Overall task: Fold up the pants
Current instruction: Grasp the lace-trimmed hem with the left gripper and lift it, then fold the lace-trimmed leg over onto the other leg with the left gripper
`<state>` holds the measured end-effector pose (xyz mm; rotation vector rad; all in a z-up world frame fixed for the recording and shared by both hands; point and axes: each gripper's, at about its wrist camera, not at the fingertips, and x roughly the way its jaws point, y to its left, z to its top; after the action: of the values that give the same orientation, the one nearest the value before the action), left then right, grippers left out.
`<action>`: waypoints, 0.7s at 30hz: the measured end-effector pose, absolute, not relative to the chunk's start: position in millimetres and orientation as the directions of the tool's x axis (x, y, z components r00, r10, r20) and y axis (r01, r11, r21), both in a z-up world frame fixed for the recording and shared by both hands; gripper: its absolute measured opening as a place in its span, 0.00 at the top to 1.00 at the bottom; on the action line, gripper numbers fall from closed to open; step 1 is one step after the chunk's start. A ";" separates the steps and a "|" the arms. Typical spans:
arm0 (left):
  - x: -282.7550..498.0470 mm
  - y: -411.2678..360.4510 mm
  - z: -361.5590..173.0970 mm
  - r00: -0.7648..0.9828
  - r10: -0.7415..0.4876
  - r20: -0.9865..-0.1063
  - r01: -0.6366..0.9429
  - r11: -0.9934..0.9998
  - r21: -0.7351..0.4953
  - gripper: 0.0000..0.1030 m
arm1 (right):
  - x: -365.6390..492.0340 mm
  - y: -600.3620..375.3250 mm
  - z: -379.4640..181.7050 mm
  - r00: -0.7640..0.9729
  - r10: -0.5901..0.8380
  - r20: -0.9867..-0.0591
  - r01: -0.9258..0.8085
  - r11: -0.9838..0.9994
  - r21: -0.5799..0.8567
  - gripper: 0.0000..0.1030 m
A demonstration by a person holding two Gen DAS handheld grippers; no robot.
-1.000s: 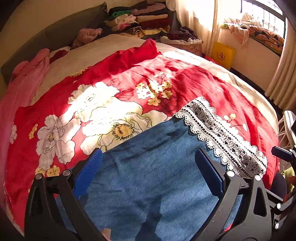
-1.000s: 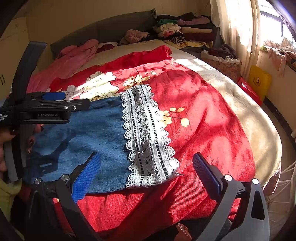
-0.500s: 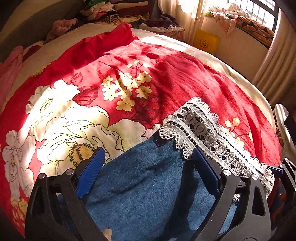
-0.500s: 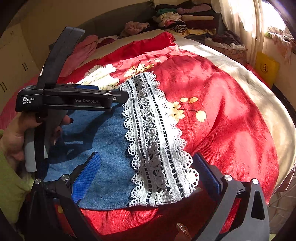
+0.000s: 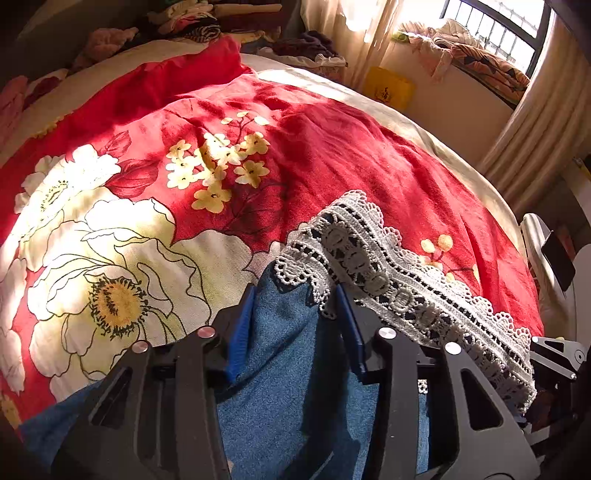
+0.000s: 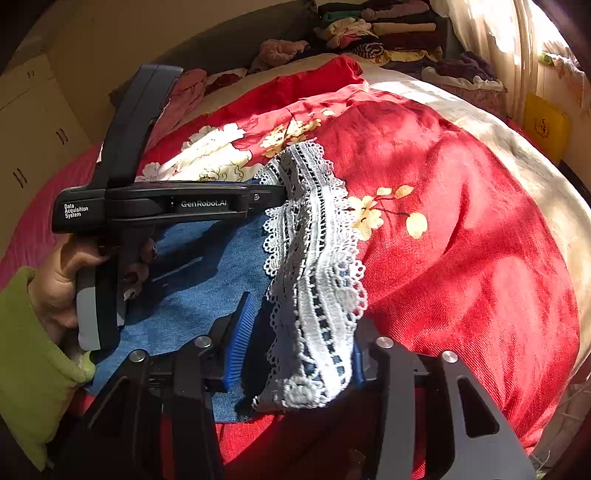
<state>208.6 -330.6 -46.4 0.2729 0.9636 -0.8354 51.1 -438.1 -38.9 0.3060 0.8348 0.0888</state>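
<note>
No fold shows yet: the left gripper point(image 5: 295, 317) and right gripper point(image 6: 301, 339) are closing on the pants' point(image 6: 192, 280) lace hem point(image 6: 314, 258), bunching it.

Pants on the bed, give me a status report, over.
Left hand-held gripper closing on denim beside the lace hem. Right hand-held gripper closing on lace. Pants lie on the red quilt. Nothing in the way.

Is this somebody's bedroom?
Most likely, yes. A big bed with a red flowered blanket fills the room, folded clothes are stacked at its far end, and curtains hang by a sunny window.
</note>
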 end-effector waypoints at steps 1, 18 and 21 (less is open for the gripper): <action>203.9 -332.2 -43.6 0.318 -0.493 -0.810 0.736 0.666 -0.117 0.83 | 49.8 -438.6 -37.9 0.676 0.199 -0.710 0.041 0.951 0.306 0.71; 187.2 -237.0 20.7 0.410 -0.623 -0.666 0.670 0.701 -0.244 0.92 | 19.6 -373.8 21.6 0.754 0.341 -0.562 -0.185 0.930 0.317 0.83; 186.0 -209.3 26.2 0.448 -0.620 -0.644 0.650 0.720 -0.242 0.92 | 22.0 -344.8 33.5 0.734 0.400 -0.549 -0.257 0.912 0.320 0.83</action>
<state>186.0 -209.3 26.2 0.0425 0.7789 -0.7863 22.0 -344.8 33.5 0.2301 0.6529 0.3644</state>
